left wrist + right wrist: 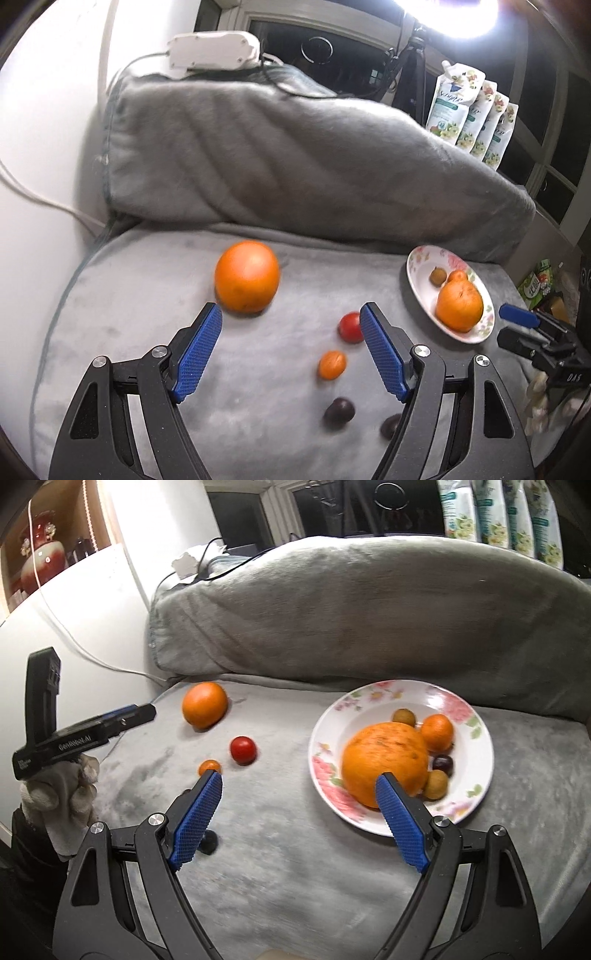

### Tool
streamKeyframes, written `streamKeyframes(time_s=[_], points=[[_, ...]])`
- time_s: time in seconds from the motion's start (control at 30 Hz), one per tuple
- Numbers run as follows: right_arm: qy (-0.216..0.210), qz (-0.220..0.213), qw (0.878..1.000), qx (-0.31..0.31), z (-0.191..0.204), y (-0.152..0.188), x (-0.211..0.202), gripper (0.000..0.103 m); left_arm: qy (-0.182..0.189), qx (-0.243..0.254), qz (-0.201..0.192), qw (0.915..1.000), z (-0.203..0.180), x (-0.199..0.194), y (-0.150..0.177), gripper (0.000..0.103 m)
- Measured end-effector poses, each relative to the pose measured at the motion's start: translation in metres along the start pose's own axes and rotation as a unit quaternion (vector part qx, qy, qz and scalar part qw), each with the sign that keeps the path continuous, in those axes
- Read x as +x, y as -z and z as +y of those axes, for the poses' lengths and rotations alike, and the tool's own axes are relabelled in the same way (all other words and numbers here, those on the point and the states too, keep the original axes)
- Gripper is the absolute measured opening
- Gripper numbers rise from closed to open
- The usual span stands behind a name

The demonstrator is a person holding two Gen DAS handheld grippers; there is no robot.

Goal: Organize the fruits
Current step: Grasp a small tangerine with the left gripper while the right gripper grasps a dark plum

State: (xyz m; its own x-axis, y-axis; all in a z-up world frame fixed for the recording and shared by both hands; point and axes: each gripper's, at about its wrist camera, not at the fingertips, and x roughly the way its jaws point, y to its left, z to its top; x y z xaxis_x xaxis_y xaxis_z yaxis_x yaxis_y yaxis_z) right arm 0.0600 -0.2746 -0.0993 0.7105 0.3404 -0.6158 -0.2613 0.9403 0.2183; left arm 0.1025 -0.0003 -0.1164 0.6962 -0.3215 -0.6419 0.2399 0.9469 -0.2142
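Observation:
A floral plate (328,738) on the grey cushion holds a large orange (384,760), a small mandarin (437,732), a dark grape (442,763) and two brownish longans (404,716). The plate also shows in the left wrist view (419,266). Loose on the cushion lie a big orange (246,276), a red tomato (349,326), a small orange kumquat (332,364) and two dark fruits (339,412). My left gripper (291,321) is open and empty, just short of the big orange. My right gripper (299,786) is open and empty, just left of the plate.
A grey back cushion (295,158) rises behind the seat. Refill pouches (469,110) stand on the sill at the back right. A white device with cables (214,50) lies on top of the cushion. A white wall and cord are at the left.

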Motion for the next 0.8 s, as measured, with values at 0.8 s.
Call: streamKeyframes(time_s=[0.8], points=[[-0.056, 0.076, 0.992, -0.084, 0.065, 0.044, 0.048, 0.073, 0.040, 0.031, 0.107, 0.9929, -0.018, 0.049, 0.029, 0.039]])
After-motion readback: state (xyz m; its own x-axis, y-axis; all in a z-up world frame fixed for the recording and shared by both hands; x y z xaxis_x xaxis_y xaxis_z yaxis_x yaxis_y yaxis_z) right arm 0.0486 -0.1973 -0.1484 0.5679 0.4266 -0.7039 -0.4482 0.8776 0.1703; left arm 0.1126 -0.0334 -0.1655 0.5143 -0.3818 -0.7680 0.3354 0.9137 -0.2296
